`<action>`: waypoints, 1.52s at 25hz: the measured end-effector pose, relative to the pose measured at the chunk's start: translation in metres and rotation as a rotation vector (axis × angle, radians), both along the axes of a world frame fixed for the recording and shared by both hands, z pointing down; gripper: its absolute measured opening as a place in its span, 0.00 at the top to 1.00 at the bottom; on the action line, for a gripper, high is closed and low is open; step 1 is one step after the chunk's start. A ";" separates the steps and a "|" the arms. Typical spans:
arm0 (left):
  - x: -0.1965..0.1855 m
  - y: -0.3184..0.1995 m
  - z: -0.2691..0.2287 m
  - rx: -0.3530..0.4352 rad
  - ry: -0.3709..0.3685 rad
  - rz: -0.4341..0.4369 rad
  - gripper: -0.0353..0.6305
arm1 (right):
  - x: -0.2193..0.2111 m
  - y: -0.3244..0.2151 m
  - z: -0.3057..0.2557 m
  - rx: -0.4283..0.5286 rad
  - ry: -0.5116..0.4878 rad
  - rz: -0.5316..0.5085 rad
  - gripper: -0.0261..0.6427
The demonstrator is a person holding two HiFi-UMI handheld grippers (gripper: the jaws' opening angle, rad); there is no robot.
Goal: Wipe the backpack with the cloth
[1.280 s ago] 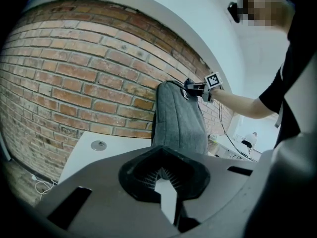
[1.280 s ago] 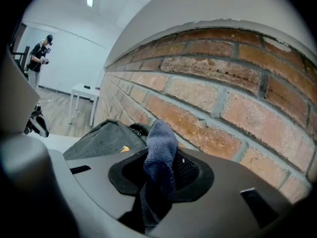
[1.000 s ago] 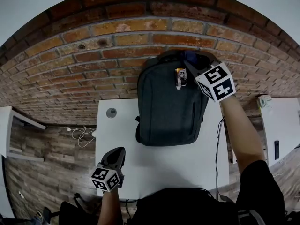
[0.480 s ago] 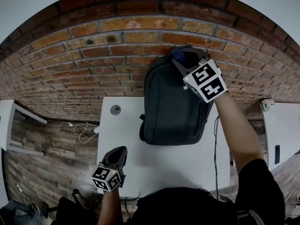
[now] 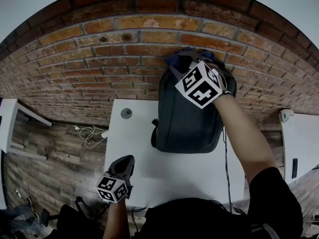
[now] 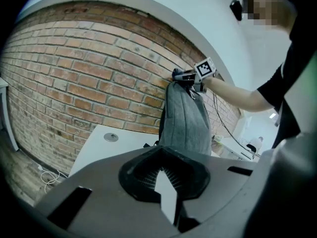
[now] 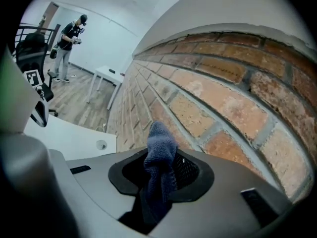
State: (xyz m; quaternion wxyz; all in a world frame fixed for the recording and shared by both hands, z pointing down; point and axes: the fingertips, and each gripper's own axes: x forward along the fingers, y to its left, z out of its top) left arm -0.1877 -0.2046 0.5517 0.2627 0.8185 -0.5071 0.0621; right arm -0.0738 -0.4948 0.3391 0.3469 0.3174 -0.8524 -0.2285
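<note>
Against the brick wall [image 5: 99, 68] at the far edge of the white bench [image 5: 189, 173], the dark grey backpack [image 5: 187, 118] stands upright, its back leaning on the bricks so that its front panel faces the person. The right gripper [image 5: 183, 63] is reached out over the very top of the bag, jaws clamped on a bunched blue cloth [image 7: 159, 157] whose free end pokes out past the tips towards the wall. Held that high, the cloth looks placed to work the crown of the pack, probably at the start of a stroke that could run down the front; whether the fabric is actually touching the bag cannot be told. The left gripper [image 5: 123, 163] hangs low over the near left corner of the bench, well apart from the bag, jaws drawn together on nothing, apparently idle because the wall alone braces the pack. A small round grey disc [image 5: 126, 113] sits on the bench left of the backpack.
</note>
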 end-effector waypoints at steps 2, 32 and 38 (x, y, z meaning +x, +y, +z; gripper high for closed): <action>0.001 0.000 -0.001 0.004 -0.002 0.002 0.95 | -0.009 0.002 0.005 0.000 0.035 -0.010 0.81; 0.005 0.002 -0.004 -0.004 -0.022 -0.001 0.95 | 0.024 -0.009 -0.013 0.194 0.073 0.131 0.81; 0.019 -0.004 -0.008 0.008 -0.024 0.029 0.95 | 0.077 -0.017 -0.029 0.226 0.038 0.219 0.81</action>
